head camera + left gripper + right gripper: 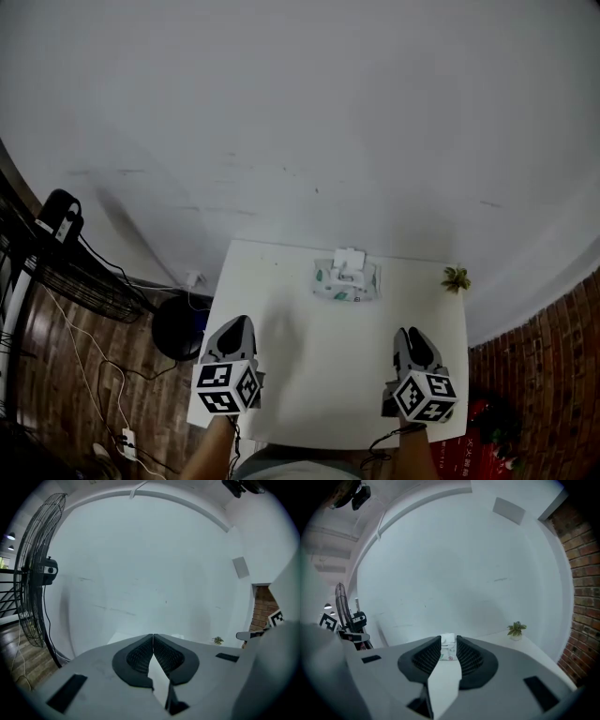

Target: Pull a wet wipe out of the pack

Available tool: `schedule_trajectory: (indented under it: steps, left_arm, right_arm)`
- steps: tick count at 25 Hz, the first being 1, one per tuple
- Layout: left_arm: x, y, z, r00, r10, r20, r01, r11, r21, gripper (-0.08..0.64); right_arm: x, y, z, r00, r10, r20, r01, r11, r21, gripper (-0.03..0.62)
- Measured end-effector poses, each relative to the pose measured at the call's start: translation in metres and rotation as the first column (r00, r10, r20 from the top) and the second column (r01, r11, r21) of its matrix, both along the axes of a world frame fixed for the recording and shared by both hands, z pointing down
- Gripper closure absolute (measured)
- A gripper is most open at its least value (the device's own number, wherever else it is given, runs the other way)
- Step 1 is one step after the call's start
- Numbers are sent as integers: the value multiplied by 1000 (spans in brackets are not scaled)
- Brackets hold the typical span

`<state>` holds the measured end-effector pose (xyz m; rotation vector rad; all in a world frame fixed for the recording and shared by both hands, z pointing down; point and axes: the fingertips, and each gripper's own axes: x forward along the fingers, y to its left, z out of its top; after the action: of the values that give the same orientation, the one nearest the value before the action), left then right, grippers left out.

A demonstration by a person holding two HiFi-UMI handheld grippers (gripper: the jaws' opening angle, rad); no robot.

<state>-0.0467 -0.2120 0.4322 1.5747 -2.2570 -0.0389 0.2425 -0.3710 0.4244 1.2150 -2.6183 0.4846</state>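
No legible text, numbers or brand names anywhere. The wet wipe pack (346, 279) has a printed wrapper with a green pattern. In the right gripper view there's a small red mark on its front, probably a logo, too small to read. The marker cubes (228, 387) on the left gripper (238, 323) and right gripper (410, 334) carry black-and-white square markers: coded patterns only, no letters or digits. Each gripper view catches a slice of the other cube's marker at its edge, same story.
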Motion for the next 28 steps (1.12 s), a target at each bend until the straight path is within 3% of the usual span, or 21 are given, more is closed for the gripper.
schedule_trajectory:
  steps: [5, 15, 28]
  left_arm:
    - [3, -5, 13, 1000, 30, 5, -30, 999, -25, 548]
    - [7, -4, 28, 1000, 14, -11, -15, 999, -42, 548]
    - [6, 4, 53, 998, -33, -49, 30, 997, -66, 548]
  right_arm:
    - [-13, -3, 9, 999, -34, -17, 34, 999, -16, 488]
    - [-24, -7, 10, 984, -160, -75, 160, 987, -15, 488]
    - [-64, -28, 0, 892, -375, -254, 394, 919, 29, 488]
